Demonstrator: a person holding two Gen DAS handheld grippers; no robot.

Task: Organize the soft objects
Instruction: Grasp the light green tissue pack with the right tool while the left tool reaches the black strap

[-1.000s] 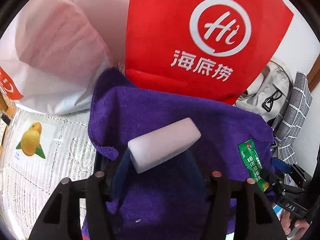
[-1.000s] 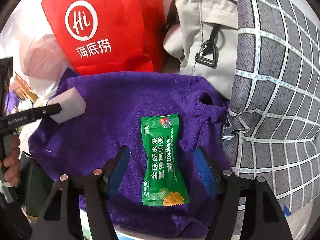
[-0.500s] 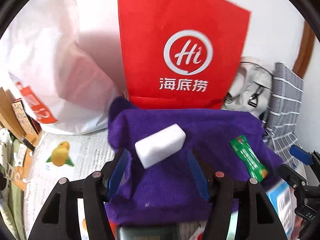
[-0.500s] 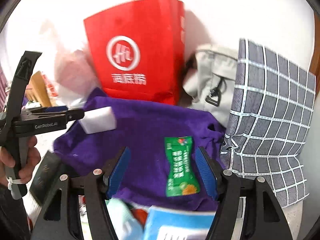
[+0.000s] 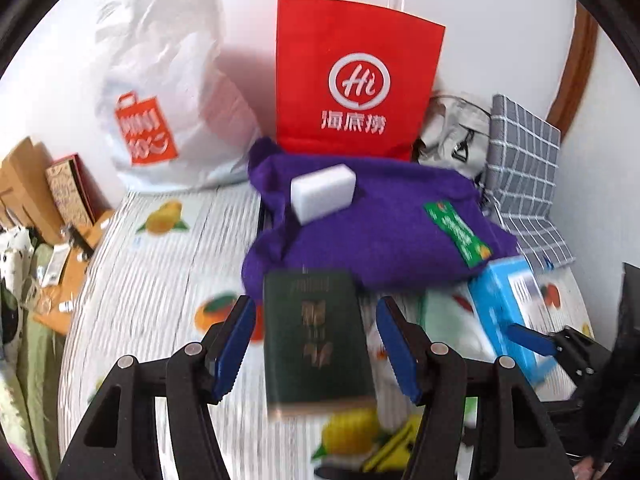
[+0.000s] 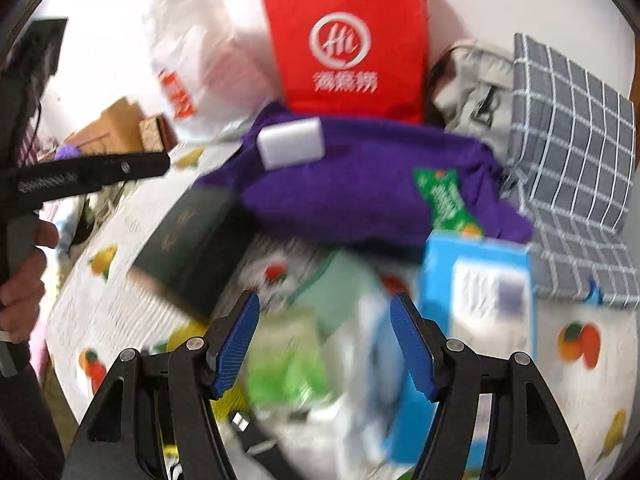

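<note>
Both grippers have drawn back from the purple towel, leaving white sponge and green sachet on it. Sponge's long axis runs 8-to-2 o'clock; sachet's 11-to-5. Left gripper and right gripper half-open, empty.

fruit-print tablecloth, purple towel, book

motion blur smears the green booklet cover text and the packets near the right jaws
</note>
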